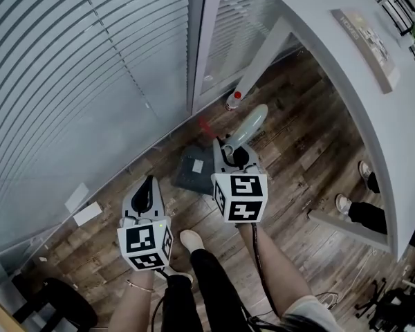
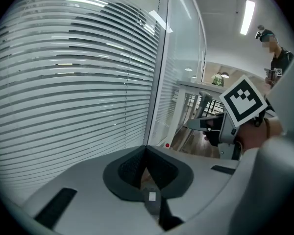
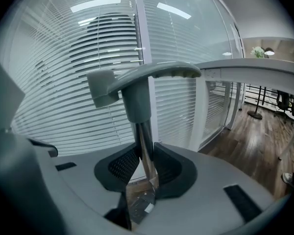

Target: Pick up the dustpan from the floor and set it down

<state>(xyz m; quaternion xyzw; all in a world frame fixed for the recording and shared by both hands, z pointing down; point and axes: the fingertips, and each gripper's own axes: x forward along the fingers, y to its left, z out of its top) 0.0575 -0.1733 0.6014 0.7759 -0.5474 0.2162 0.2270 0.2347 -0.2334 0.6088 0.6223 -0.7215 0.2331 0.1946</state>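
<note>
In the head view, the right hand-held gripper (image 1: pixel 226 146) clasps the dustpan (image 1: pixel 194 169) by its upright handle. The dark pan sits low, just beside the glass wall (image 1: pixel 90 81). The left hand-held gripper (image 1: pixel 149 183) hangs apart, nearer the person. Open floor (image 1: pixel 297 151) lies between the wall and the white surface (image 1: pixel 332 54).

In the left gripper view, its 2 jaws meet, empty.

In the right gripper view, the jaws pinch the dustpan's (image 3: pixel 142 82) metal shaft.
</note>
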